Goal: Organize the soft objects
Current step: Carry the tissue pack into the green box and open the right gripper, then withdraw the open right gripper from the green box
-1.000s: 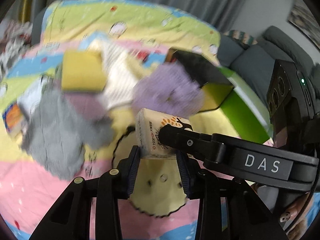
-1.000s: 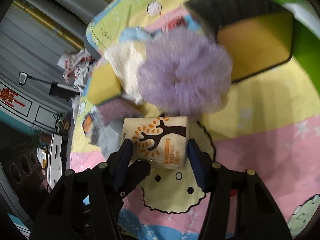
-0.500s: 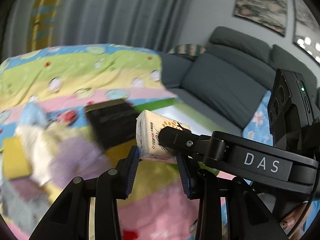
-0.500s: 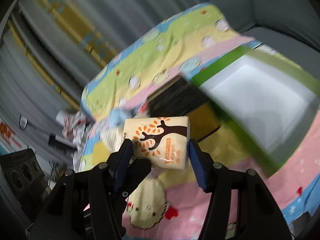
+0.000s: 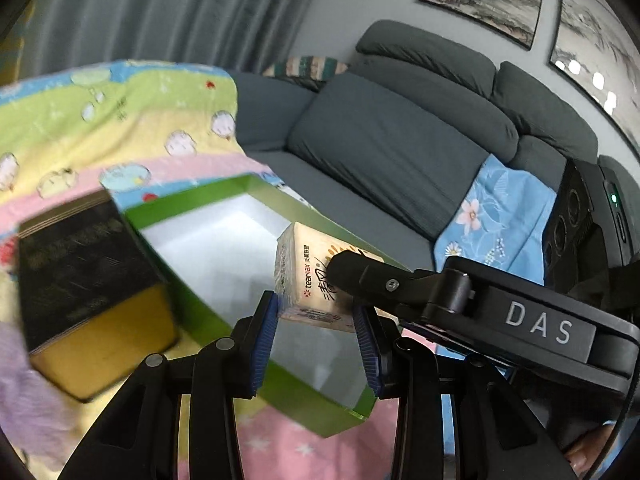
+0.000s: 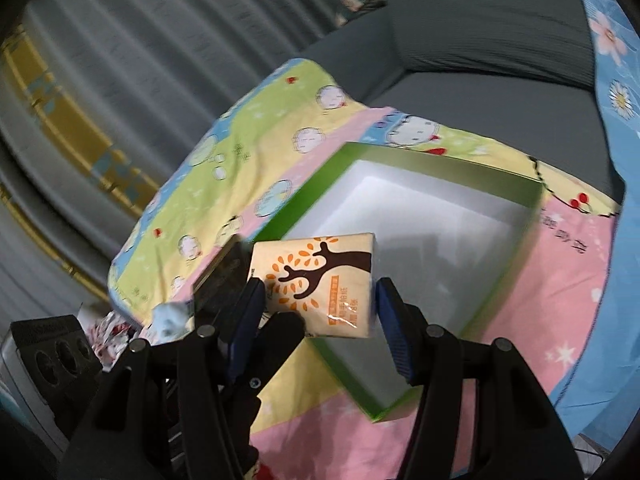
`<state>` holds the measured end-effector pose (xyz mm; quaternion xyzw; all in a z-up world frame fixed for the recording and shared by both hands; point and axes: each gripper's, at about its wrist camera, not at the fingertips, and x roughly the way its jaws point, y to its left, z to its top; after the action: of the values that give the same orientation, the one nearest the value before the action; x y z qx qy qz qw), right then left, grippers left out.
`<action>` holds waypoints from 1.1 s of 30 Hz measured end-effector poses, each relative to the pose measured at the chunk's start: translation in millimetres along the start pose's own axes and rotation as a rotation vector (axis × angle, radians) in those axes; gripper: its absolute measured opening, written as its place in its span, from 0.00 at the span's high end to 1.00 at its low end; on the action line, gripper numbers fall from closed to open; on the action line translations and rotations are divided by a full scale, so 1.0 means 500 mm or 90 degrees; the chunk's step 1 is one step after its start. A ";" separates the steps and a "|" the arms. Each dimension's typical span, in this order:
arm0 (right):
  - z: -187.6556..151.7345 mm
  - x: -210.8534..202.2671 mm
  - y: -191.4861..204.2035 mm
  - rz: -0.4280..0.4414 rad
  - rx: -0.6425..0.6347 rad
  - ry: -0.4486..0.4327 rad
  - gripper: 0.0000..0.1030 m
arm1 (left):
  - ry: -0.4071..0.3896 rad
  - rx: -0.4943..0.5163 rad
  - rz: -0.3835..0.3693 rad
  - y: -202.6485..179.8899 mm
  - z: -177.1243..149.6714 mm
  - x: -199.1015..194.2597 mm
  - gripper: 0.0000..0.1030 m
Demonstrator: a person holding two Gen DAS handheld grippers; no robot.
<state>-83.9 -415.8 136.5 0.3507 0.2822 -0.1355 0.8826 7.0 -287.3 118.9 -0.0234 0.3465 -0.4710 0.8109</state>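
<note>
A cream tissue pack point(image 5: 302, 280) with a brown tree print point(image 6: 316, 276) hangs in the air over the green box point(image 5: 192, 200), whose white inside point(image 6: 440, 208) holds nothing. Both grippers grip this one pack. My left gripper point(image 5: 316, 320) is shut on its narrow sides. My right gripper point(image 6: 320, 308) is shut on its wide sides, and one of its fingers point(image 5: 372, 276) crosses the left wrist view. A left finger point(image 6: 280, 332) shows below the pack in the right wrist view.
A black and yellow box point(image 5: 80, 272) stands left of the green box on the bright cartoon-print blanket point(image 6: 224, 152). A purple fluffy item point(image 5: 20, 380) lies at the far left. A grey sofa point(image 5: 380, 140) with a blue flowered cloth point(image 5: 500, 208) sits behind.
Both grippers have carried the tissue pack away from the pile of soft items, past the black and yellow box, to above the green box. The grip on the pack is unchanged.
</note>
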 end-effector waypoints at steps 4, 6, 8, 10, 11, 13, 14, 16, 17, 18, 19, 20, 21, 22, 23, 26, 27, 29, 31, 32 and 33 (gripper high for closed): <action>0.003 0.007 -0.025 -0.026 0.028 -0.016 0.45 | 0.023 -0.027 -0.021 -0.001 -0.003 0.034 0.63; 0.002 0.008 -0.034 -0.039 0.038 -0.018 0.45 | 0.033 -0.035 -0.029 -0.002 -0.007 0.048 0.63; 0.001 0.009 -0.038 -0.047 0.042 -0.017 0.45 | 0.038 -0.041 -0.038 -0.004 -0.012 0.054 0.63; 0.000 0.011 -0.039 -0.048 0.043 -0.018 0.45 | 0.036 -0.043 -0.034 -0.005 -0.014 0.057 0.63; -0.001 0.012 -0.039 -0.048 0.042 -0.018 0.43 | 0.037 -0.045 -0.027 -0.004 -0.014 0.057 0.63; -0.004 0.012 -0.034 -0.049 0.034 -0.021 0.36 | 0.042 -0.050 -0.012 -0.001 -0.014 0.057 0.63; -0.005 0.012 -0.031 -0.048 0.028 -0.023 0.30 | 0.044 -0.050 -0.008 -0.001 -0.015 0.052 0.63; -0.008 0.007 -0.020 -0.049 0.011 -0.033 0.27 | 0.044 -0.045 -0.002 0.002 -0.017 0.045 0.56; -0.009 0.005 -0.015 -0.051 0.003 -0.038 0.25 | 0.038 -0.044 0.005 0.003 -0.019 0.033 0.54; -0.010 0.002 -0.009 -0.051 -0.005 -0.044 0.23 | 0.032 -0.045 0.010 0.006 -0.021 0.025 0.49; -0.011 0.000 -0.004 -0.048 -0.011 -0.049 0.19 | 0.027 -0.045 0.015 0.009 -0.022 0.014 0.43; -0.012 -0.002 0.000 -0.045 -0.015 -0.052 0.19 | 0.022 -0.042 0.022 0.011 -0.024 -0.002 0.41; -0.013 -0.004 0.003 -0.040 -0.018 -0.053 0.19 | 0.017 -0.040 0.025 0.015 -0.024 -0.014 0.39; -0.014 -0.004 0.006 -0.035 -0.020 -0.054 0.18 | 0.009 -0.039 0.033 0.019 -0.026 -0.031 0.37; -0.016 -0.004 0.008 -0.031 -0.022 -0.054 0.15 | 0.004 -0.038 0.043 0.024 -0.027 -0.045 0.35; -0.022 -0.001 0.018 -0.030 -0.035 -0.050 0.11 | -0.024 -0.060 0.101 0.049 -0.036 -0.097 0.25; -0.027 0.001 0.022 -0.032 -0.043 -0.045 0.11 | -0.042 -0.076 0.138 0.059 -0.041 -0.119 0.25; -0.037 0.001 0.031 -0.033 -0.058 -0.038 0.09 | -0.065 -0.098 0.186 0.080 -0.051 -0.165 0.24; -0.046 0.001 0.041 -0.033 -0.066 -0.042 0.06 | -0.071 -0.125 0.212 0.103 -0.060 -0.202 0.24; -0.049 0.003 0.048 -0.030 -0.070 -0.043 0.04 | -0.072 -0.141 0.226 0.114 -0.065 -0.223 0.24; -0.052 0.006 0.055 -0.026 -0.078 -0.042 0.04 | -0.073 -0.149 0.235 0.120 -0.070 -0.238 0.24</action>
<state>-80.0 -378.0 134.3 0.2855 0.2679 -0.1474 0.9083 -6.3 -150.9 134.8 -0.0800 0.3508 -0.2691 0.8934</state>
